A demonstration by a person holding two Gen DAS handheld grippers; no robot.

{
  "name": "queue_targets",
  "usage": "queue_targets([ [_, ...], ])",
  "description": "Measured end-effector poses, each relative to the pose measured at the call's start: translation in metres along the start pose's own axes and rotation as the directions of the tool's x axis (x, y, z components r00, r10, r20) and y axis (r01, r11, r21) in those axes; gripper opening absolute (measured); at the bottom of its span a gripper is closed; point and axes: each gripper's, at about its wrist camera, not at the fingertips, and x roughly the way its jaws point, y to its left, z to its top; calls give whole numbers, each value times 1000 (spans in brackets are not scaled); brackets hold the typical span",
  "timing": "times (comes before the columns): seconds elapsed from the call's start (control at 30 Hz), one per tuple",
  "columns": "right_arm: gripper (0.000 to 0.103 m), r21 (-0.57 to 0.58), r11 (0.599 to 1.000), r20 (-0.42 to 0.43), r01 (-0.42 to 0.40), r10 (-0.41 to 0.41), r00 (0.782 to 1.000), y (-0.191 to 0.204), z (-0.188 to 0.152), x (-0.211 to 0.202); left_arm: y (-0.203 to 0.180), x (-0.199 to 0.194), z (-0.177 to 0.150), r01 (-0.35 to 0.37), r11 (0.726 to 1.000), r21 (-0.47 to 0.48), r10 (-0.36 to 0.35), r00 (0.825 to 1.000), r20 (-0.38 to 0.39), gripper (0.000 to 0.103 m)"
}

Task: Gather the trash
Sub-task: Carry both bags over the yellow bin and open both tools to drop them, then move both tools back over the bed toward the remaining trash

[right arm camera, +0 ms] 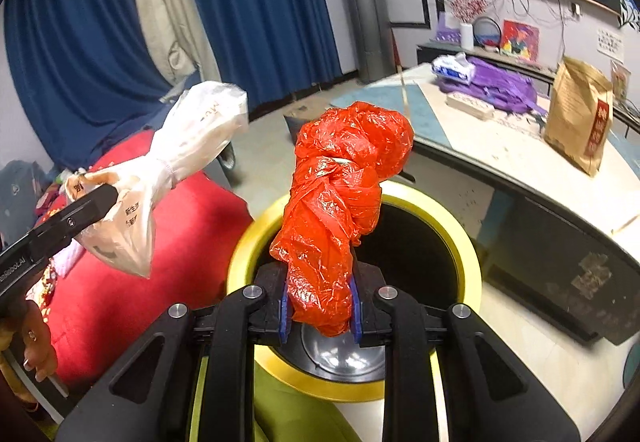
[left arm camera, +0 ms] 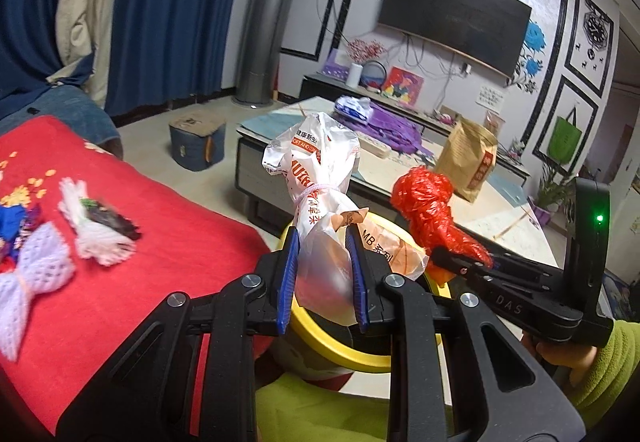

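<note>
two knotted bags, white bag point(left arm camera: 320, 177), red bag point(right arm camera: 340, 209)

White bag point(left arm camera: 316, 177), held in left gripper point(left arm camera: 324, 274): orange print w/ "SOFT AND", big letters "UIR" partly readable, plus Chinese chars incl. "健康新生"; lower fold shows "MB" + more Chinese. Right gripper point(left arm camera: 464, 262) body reads "DAS"; in right wrist view the left gripper's side shows "...obot.AI", partly cut off. Brown bag point(right arm camera: 580, 117) has a red label w/ Chinese chars, too small to read.
</note>
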Motion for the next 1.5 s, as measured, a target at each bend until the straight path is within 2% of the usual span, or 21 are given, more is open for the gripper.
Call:
queue_targets([
  [0.33,22,45,999,-67,2,1,998,-12,-3,19,-3,44,-5,35,999,-7,-35,994,-101,18],
  [0.47,29,67,998,-78,12,-7,997,-16,-3,22,-2,58,-9,40,999,-20,-43,989,-142,18],
  [0.53,38,78,997,-84,20,-13,996,-17,-4,23,0,62,-12,45,999,-27,-48,986,-159,19],
  [0.6,43,87,996,-86,25,-17,996,-19,-4,24,2,62,-13,43,999,-32,-48,985,-167,25],
  [0.7,49,94,995,-84,34,-26,996,-19,-4,22,5,58,-13,35,999,-34,-40,987,-154,47],
  [0.8,54,98,994,-80,41,-34,996,-20,-3,21,8,51,-12,25,999,-43,-31,990,-135,53],
  [0.97,58,87,995,-63,41,-36,997,-18,-1,18,15,35,-9,-16,998,-64,11,996,-89,80],
  [1.07,61,73,997,-44,27,-23,999,-13,0,14,19,23,-8,-47,996,-76,42,997,-63,90],
  [1.23,68,35,999,18,-23,23,1000,3,4,3,27,2,-5,-93,992,-83,92,996,-19,92],
  [1.5,73,-46,996,112,-82,87,990,32,6,-18,42,-30,-2,-157,982,-103,162,986,39,92],
])
